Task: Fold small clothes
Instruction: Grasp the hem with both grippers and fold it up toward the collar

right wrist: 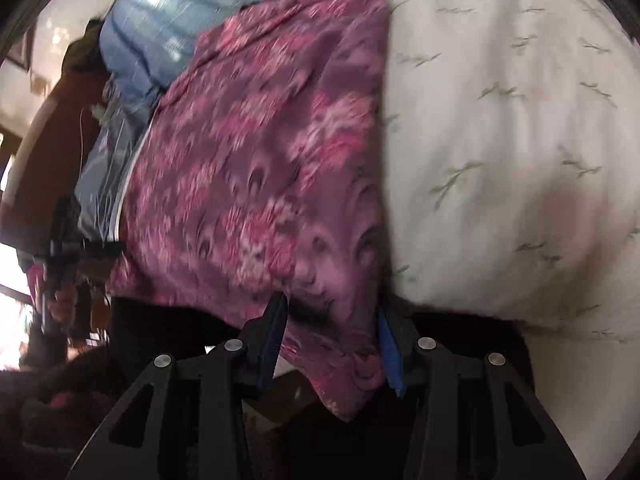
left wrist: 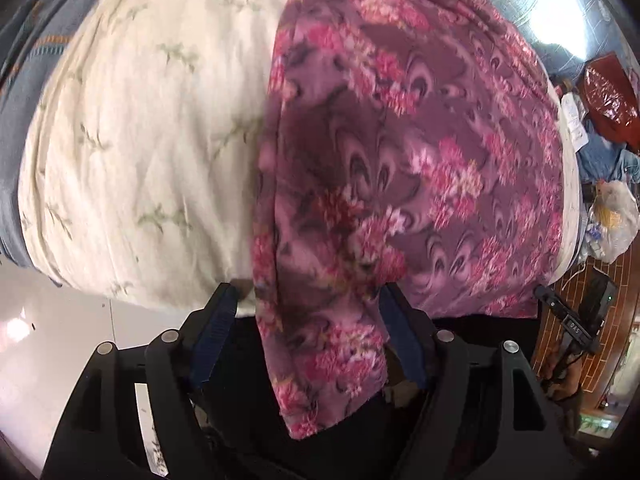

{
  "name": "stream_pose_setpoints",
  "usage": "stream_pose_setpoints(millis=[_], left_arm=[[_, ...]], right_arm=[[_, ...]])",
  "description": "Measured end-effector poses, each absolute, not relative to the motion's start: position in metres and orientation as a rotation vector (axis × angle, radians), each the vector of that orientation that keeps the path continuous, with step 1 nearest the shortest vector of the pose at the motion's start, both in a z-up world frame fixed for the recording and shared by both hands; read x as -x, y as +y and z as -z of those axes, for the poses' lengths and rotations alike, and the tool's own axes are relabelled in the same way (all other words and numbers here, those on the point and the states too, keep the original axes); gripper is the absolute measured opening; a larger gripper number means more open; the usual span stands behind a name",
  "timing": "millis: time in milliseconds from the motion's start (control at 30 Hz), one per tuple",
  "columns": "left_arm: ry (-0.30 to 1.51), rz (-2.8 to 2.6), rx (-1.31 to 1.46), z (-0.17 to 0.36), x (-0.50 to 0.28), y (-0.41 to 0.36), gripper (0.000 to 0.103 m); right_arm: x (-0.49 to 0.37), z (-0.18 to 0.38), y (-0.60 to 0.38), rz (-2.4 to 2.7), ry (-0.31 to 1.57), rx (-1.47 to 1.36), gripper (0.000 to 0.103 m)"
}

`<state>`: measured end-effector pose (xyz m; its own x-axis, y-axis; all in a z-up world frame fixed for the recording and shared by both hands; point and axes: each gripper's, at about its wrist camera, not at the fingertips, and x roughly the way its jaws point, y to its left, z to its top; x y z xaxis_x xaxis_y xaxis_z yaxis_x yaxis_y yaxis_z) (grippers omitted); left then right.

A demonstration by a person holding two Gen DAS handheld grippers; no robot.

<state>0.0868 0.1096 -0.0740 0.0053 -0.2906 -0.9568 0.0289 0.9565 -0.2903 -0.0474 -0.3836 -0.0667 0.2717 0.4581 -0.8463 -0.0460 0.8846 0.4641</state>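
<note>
A purple garment with pink flowers [left wrist: 400, 168] lies spread on a cream bedcover with green sprigs [left wrist: 140, 140]. In the left wrist view a corner of it hangs over the bed's edge between the blue-padded fingers of my left gripper [left wrist: 308, 300], whose jaws stand wide apart around the cloth. In the right wrist view the same garment [right wrist: 260, 160] drapes off the bed, and a bunched corner sits between the fingers of my right gripper [right wrist: 332, 316], which are also apart. I cannot tell if either pinches the cloth.
A blue-grey blanket [left wrist: 24, 80] lies at the bed's left edge. A light blue quilt [right wrist: 168, 12] is piled behind the garment. Red and white bags [left wrist: 608, 96] sit on the floor at the right. White floor tiles [left wrist: 60, 340] show below the bed.
</note>
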Motion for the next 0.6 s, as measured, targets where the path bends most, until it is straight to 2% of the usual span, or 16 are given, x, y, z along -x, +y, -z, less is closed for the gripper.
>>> stream_pose_setpoints(millis=[67,133,167,200,233,267,433,600], left_arm=[[1.567,0.253,0.198,0.079,-0.082,0.107,0.073],[1.569,0.256,0.192,0.081,-0.079,0.103,0.069],[1.564,0.263,0.201,0.081,-0.079,0.101,0.047],[1.566,0.281,0.228,0.081,-0.077,0.101,0.02],[1.566,0.302,0.259,0.084,-0.075,0.106,0.01],[1.562,0.337,0.319,0.083,-0.073,0.107,0.005],[1.428,0.438,0.484,0.053,-0.081,0.112,0.004],[1.304,0.473,0.591,0.022,-0.119,0.113,0.004]], right_arm=[[0.046,0.068,-0.375,-0.356,1.25,-0.323,0.046],[0.045,0.069,-0.374,-0.365,1.254,-0.312,0.039],[0.045,0.068,-0.374,-0.365,1.253,-0.292,0.025],[0.045,0.068,-0.374,-0.381,1.255,-0.281,0.007],[0.045,0.067,-0.374,-0.396,1.25,-0.287,0.007],[0.047,0.061,-0.375,-0.419,1.231,-0.311,0.006],[0.042,0.022,-0.389,-0.53,1.069,-0.466,0.006],[0.002,-0.009,-0.412,-0.519,0.914,-0.631,0.006]])
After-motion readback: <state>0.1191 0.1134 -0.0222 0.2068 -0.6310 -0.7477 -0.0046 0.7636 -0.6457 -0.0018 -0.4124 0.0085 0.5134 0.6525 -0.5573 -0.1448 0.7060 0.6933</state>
